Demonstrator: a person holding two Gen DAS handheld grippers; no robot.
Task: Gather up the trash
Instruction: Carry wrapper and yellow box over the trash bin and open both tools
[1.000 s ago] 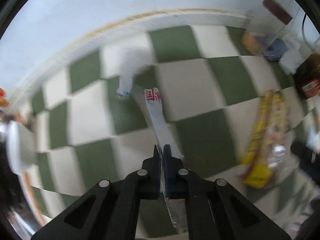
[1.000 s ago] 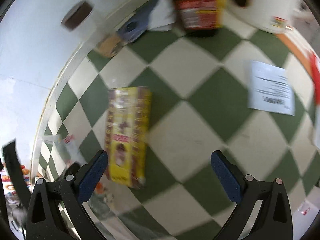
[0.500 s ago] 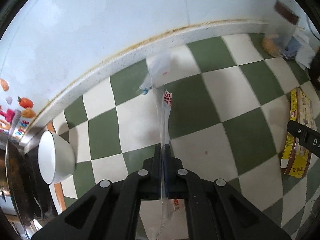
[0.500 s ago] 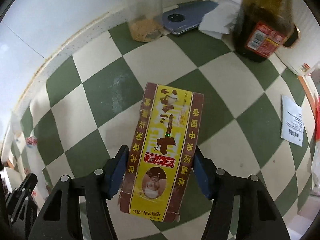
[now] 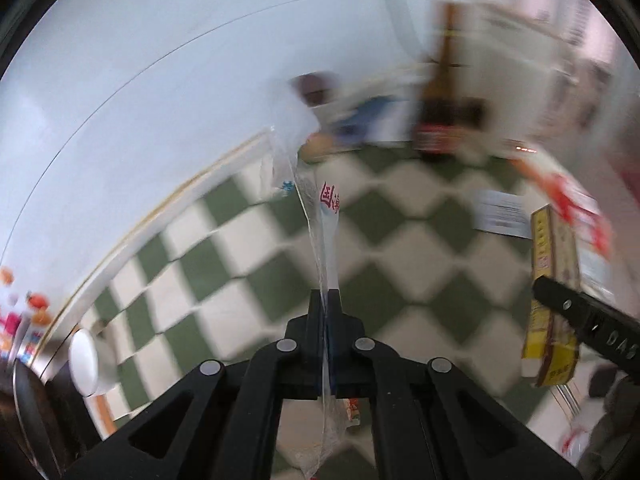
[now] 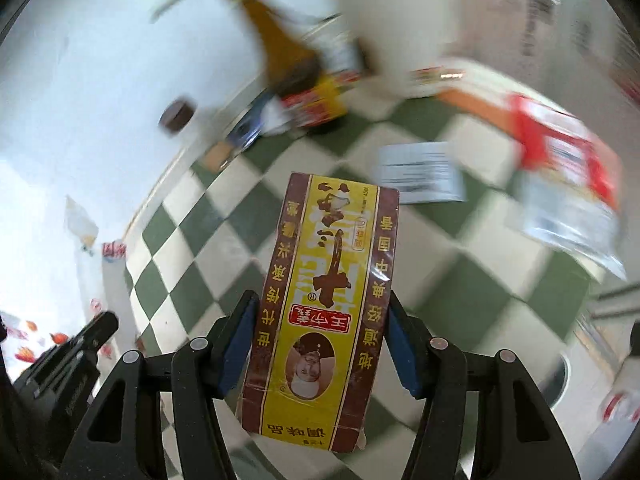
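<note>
A clear plastic wrapper (image 5: 320, 216) with red print stands up from my left gripper (image 5: 326, 300), which is shut on it above the green and white checkered surface (image 5: 240, 280). In the right wrist view a yellow and brown seasoning box (image 6: 328, 304) is lifted off that surface, and my right gripper (image 6: 320, 316) is shut on its long sides with the blue pads (image 6: 240, 332). The left wrist view shows the same box (image 5: 554, 280) at the right edge. The right wrist view shows the wrapper (image 6: 92, 248) and the left gripper's body (image 6: 76, 348) at the lower left.
A dark sauce bottle (image 6: 296, 68) stands by the white wall, with a blue phone (image 5: 360, 118) beside it. A printed paper slip (image 6: 420, 178) and a red and white packet (image 6: 568, 184) lie to the right. A white bowl (image 5: 86, 364) sits at the left edge.
The right gripper went from wide open beside the box to shut on it, then lifted it. The left gripper rose with the wrapper. Both views now look more level and are blurred.
</note>
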